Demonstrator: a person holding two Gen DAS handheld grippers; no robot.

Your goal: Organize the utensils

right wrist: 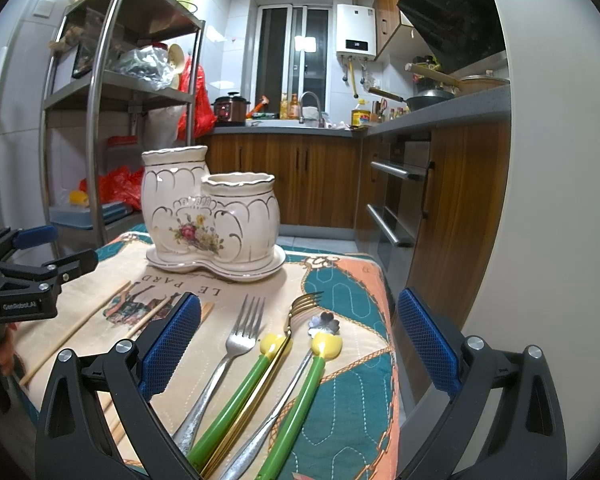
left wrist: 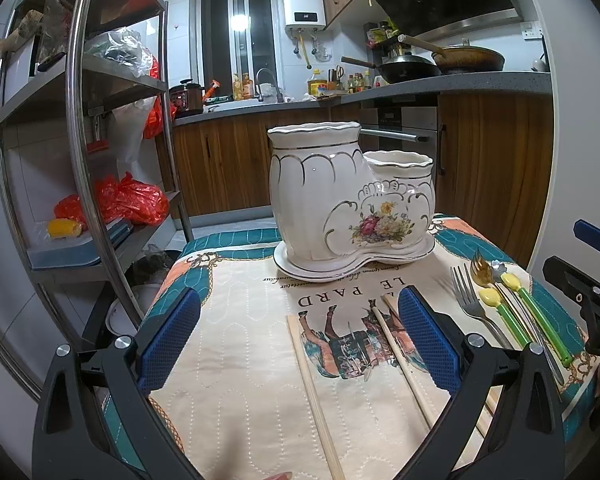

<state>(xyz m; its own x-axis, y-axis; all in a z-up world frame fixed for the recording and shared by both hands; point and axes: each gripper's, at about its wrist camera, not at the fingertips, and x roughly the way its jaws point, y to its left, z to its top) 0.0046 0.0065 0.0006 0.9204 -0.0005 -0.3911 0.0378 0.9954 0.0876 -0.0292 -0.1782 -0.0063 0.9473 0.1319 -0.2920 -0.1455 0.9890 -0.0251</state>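
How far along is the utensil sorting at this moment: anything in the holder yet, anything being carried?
Nothing looks done: no handles stick out of the ceramic holder. Nothing is in hand either; the left hand-held gripper and right hand-held gripper are both open above the cloth. Everything is left: the chopsticks under the left one, and the silver fork, gold fork and two green-handled utensils under the right.

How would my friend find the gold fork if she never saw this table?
Start at the white flowered holder on the patterned cloth. In front lie metal utensils; the gold fork lies between two green handles with yellow tips. It alone is gold; the bigger fork left of it is silver.
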